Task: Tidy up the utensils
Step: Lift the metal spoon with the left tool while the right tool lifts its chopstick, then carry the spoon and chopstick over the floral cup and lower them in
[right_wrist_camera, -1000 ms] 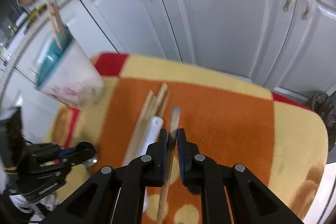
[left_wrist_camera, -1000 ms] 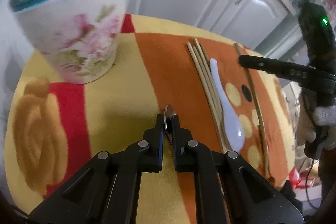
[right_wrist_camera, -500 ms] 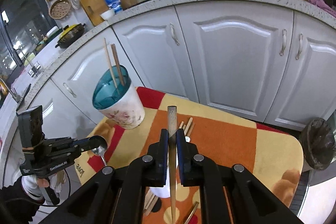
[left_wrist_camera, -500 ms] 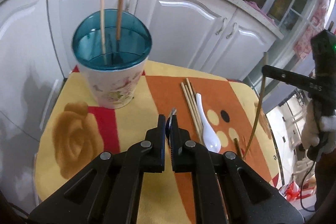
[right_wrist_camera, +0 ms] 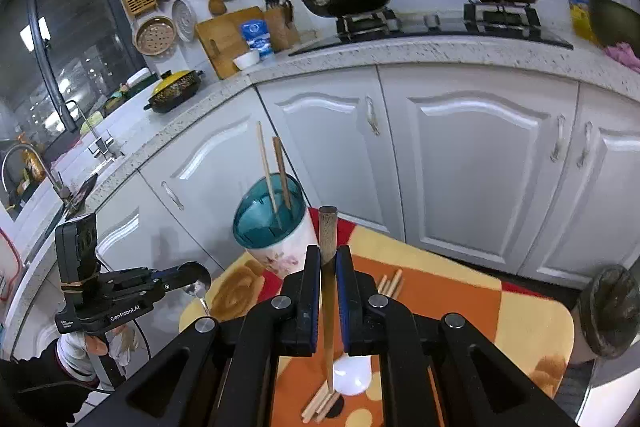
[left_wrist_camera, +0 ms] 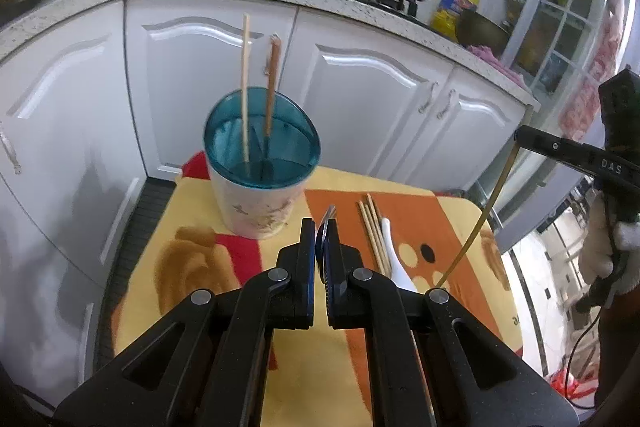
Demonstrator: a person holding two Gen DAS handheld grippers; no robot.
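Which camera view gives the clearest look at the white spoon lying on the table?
The left wrist view: the white spoon shows handle and part of its bowl beside the chopsticks, though the left claw covers its end. The right wrist view shows only its rounded bowl, the rest hidden behind the right claw.

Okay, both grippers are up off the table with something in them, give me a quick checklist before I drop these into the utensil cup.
1. Left gripper shut on the metal spoon: ok.
2. Right gripper shut on the chopstick: ok.
3. Utensil cup upright on the table: ok.
4. Free room in the cup beside its two chopsticks: ok.
5. Held chopstick hanging clear of the white spoon and loose chopsticks: ok.
6. Depth of the spoon grip: cannot tell.
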